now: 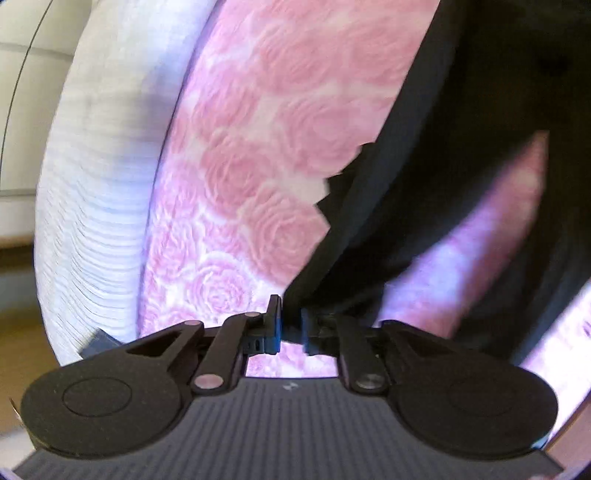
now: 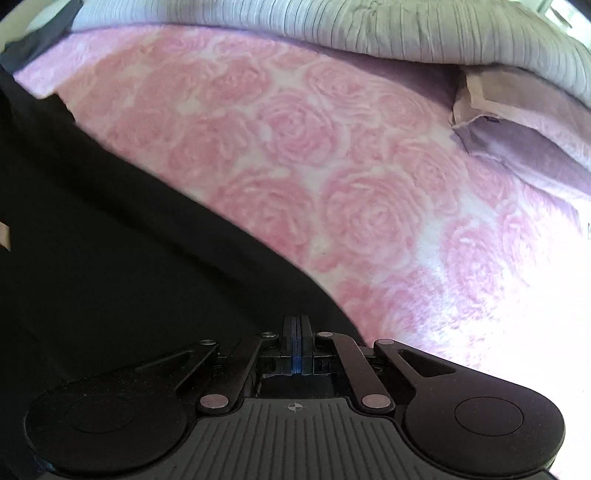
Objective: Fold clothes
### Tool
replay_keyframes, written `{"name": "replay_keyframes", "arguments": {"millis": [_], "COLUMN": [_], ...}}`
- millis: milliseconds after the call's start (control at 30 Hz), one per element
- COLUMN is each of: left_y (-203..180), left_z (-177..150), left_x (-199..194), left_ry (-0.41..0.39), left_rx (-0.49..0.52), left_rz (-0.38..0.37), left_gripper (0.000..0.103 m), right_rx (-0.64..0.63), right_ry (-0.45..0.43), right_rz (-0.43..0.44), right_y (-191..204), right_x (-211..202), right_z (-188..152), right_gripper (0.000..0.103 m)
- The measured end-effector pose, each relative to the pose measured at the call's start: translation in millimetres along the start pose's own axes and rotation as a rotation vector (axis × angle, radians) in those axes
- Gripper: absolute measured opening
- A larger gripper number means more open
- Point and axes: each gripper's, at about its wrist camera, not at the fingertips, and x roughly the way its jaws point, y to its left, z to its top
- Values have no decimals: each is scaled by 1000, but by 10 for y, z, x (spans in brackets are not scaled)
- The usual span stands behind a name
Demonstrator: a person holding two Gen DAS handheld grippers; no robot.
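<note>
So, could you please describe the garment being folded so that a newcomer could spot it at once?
Start from the pink rose-patterned blanket covering the bed. The black garment lies across it, with one edge pinched in the left gripper. It is the only dark, plain fabric there, unlike the ribbed white bedding beyond.

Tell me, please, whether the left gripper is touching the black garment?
Touching: in the left wrist view, the left gripper has a fold of the black garment pinched between its fingers.
</note>
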Motion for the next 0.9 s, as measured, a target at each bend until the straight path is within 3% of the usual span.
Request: {"name": "replay_keyframes", "arguments": {"millis": [100,167,200,233,367,467,533,600,667,733,833,900], "left_y": [213,382,492,586,679,363,130,-114,-307,-320,-3,366], "left_z": [-25,-95,-170,-254,-695,-854,-945,-921,-888,-924,-1183,-1453], "left_x": [295,406,396,376,281,435,553,778,994,1127,1028,912], "left_ry": [24,20,2,-17,-117,-174,-210,-245,-293,-352,-464,-504], "left_rx": [-24,-60,-97,-137,-332,-423,-478,-453,-441,-480,-486,-498], "left_rz": [75,109,106,95,-67,-226,-334,-328,-277,-257,-359,-457], "left_gripper": [17,20,27,31,46,55,67,67,63,20,8,7], "right_rx": [0,3,6,13,12,-6,-19,-31,-38,-13,42,67], "right_ry": [-1,-17,-27,-43,-80,-90,-93,-94,-86,-59,-20,-5], "right_rz": [5,-7,-12,-4,82,139,170,177,162,118,76,60], "right_y": [155,333,443,554,1181,1723,2100,2486,2816,3063,3345,3507], "right_x": [-92,-175,-221,-253,-274,-237,-223,-197,-148,-85,7,46], "right_z": [74,105,127,147,267,430,538,642,735,797,919,1004], "right_gripper": [1,20,47,67,68,68,68,68,68,68,68,68]}}
